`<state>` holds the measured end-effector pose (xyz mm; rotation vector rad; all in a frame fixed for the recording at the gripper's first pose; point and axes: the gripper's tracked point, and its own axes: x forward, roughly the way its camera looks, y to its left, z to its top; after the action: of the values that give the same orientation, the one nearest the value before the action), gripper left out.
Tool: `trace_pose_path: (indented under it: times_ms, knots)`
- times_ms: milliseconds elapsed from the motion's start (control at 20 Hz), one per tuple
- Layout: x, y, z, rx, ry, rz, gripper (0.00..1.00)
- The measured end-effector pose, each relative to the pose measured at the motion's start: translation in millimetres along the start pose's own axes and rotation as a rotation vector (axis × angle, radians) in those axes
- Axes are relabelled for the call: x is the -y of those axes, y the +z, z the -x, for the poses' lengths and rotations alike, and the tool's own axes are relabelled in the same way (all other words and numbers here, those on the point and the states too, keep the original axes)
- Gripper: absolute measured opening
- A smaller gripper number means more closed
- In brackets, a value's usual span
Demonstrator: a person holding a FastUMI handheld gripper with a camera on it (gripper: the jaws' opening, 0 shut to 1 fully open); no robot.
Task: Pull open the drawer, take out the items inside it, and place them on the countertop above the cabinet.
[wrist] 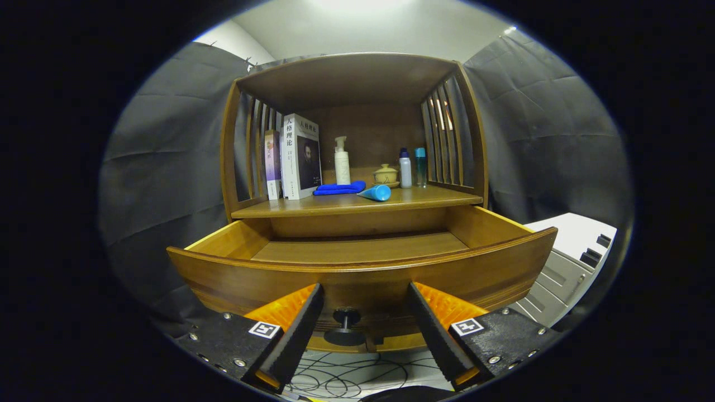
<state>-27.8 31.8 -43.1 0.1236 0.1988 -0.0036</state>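
Two claw (363, 312) fingers astride drawer knob (345, 326)

drawer (357, 251) front floor hidden (by front panel)

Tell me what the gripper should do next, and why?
Probably lift up and lean forward to peek deeper into the drawer. The drawer is already pulled out, and the gripper is open with the knob between its fingers, not squeezed. The part of the drawer floor that shows looks bare, and the front board hides the rest.
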Motion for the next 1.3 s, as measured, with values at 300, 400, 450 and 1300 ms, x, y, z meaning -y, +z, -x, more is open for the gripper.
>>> trace_pose_path:
  times_ms: [300, 400, 450, 1300]
  knots:
    - [-3.2, 4.1, -21.4, 0.006, 0.019, -0.014, 0.95]
    - [-3.9, 11.9, -28.2, 0.031, 0.018, -0.018, 0.95]
    - [-4.2, 7.9, -34.0, 0.012, 0.017, -0.016, 0.95]
    - [-4.7, 13.3, -80.0, 0.048, 0.017, 0.024, 0.95]
